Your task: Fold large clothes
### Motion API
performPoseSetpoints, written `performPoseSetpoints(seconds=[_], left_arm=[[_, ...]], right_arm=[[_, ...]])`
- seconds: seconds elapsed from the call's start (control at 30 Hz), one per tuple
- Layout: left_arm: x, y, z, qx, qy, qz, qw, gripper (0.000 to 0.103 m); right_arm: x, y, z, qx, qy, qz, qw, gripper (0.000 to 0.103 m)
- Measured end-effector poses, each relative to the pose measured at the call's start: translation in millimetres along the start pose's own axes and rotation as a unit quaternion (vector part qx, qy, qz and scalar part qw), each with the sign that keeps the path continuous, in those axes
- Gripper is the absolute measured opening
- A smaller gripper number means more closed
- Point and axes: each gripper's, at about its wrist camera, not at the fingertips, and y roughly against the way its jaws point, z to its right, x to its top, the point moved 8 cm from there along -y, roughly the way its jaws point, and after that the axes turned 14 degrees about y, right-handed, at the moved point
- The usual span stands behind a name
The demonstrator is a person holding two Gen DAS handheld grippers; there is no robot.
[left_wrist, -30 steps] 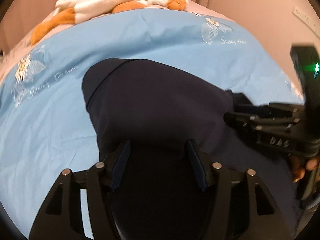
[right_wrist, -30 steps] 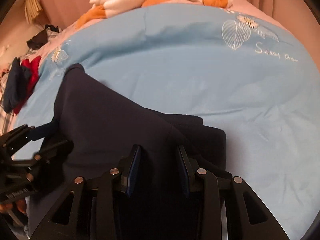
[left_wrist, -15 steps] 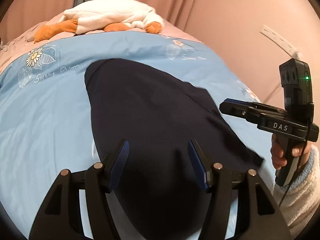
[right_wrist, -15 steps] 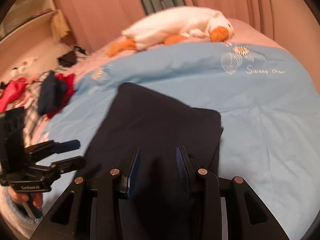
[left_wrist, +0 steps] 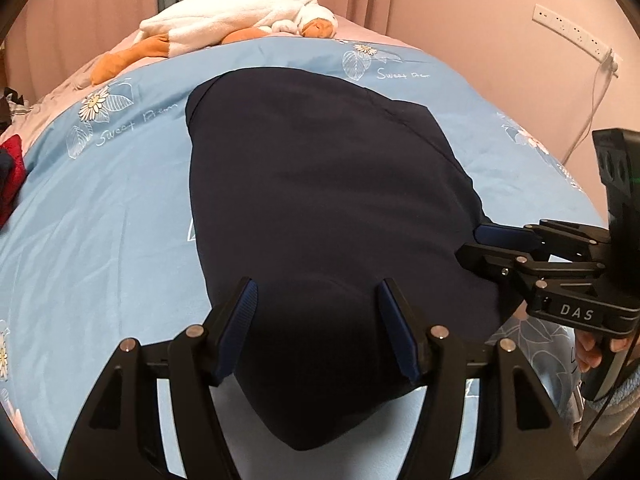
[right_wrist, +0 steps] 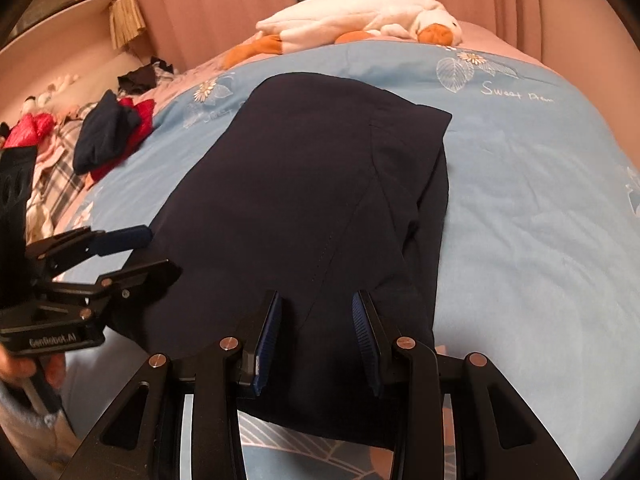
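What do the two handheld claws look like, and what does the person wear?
Both claws, left claw and right claw, are black linkage frames with silver rivets and ribbed blue pads. White lettering marks their sides. The light blue fleecy sleeve covers one wrist.

A bedroom: quilted bed (left_wrist: 100, 208), curtains (right_wrist: 224, 4), plush goose (left_wrist: 236, 20).

A: What's behind the bed (left_wrist: 100, 216)?
B: Pinkish curtains (right_wrist: 208, 4) across the top, a plain wall (left_wrist: 472, 28) upper right.
A: Anything on it?
B: A white power strip (left_wrist: 576, 38), cord hanging.
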Motion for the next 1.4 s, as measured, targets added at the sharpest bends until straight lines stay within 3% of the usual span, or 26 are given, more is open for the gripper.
performPoseSetpoints(seconds=[0.87,1.13,1.17,1.2,1.27,1.4], left_arm=[[-15,16,0,0.01,0.001,-0.003,0.9999,0.065],[-13,29,-12,-0.016,0.031,-0.002,0.9994,0.066],[-9,34,-19,-0.02,0.045,0.005,0.9988,0.072],[-3,37,-27,-0.02,0.057,0.013,0.9981,0.087],[8,37,-44,-0.014,0.085,0.027,0.9959,0.102],[27,22,-72,-0.045,0.154,0.017,0.9869,0.102]], right_arm=[[-20,16,-13,0.005,-0.027,0.005,1.0,0.041],[-27,25,-9,0.023,-0.048,0.011,0.999,0.042],[-26,30,-7,0.035,-0.061,0.018,0.997,0.047],[-24,35,-4,0.049,-0.075,0.028,0.996,0.053],[-18,46,8,0.075,-0.111,0.058,0.989,0.078],[-6,45,47,0.062,-0.162,0.077,0.982,0.082]])
